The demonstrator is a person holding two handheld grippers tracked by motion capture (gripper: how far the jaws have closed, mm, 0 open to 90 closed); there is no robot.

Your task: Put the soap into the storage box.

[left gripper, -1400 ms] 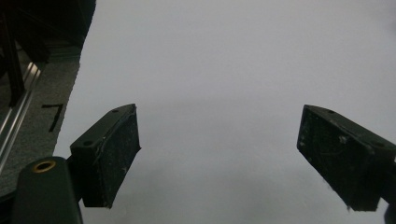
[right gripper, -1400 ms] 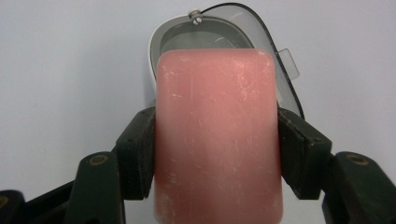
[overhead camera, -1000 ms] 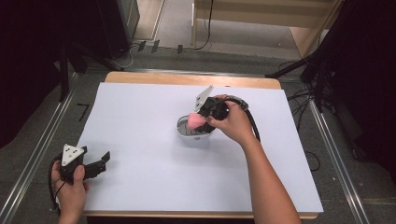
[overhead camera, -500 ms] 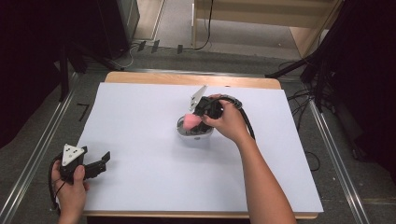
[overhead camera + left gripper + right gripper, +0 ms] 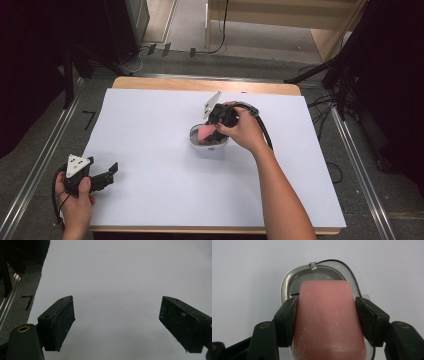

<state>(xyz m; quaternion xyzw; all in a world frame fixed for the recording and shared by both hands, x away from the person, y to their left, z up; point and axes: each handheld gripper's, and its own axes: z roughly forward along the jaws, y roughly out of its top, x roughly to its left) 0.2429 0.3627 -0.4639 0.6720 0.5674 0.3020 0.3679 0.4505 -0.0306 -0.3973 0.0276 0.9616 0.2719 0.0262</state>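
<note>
A pink bar of soap [image 5: 327,320] sits clamped between the two black jaws of my right gripper [image 5: 327,315], which is shut on it. Right below the bar lies a small metal soap dish [image 5: 287,287] with a clear rim. In the high view the same pink soap [image 5: 205,134] hangs over the dish [image 5: 196,144] near the middle of the white table, with the right gripper [image 5: 214,131] tilted down onto it. My left gripper [image 5: 107,172] rests at the table's front left corner, open, with bare white surface between its jaws [image 5: 117,325].
A white sheet covers the wooden table [image 5: 150,130]. Metal rails [image 5: 45,165] run along both sides on the grey floor. The right gripper's cable [image 5: 262,125] loops over the hand toward the table's right half. A dark cabinet [image 5: 120,30] stands beyond the far left corner.
The right gripper with the pink soap has shifted slightly left and lower over the dish. The left gripper has stayed where it was.
</note>
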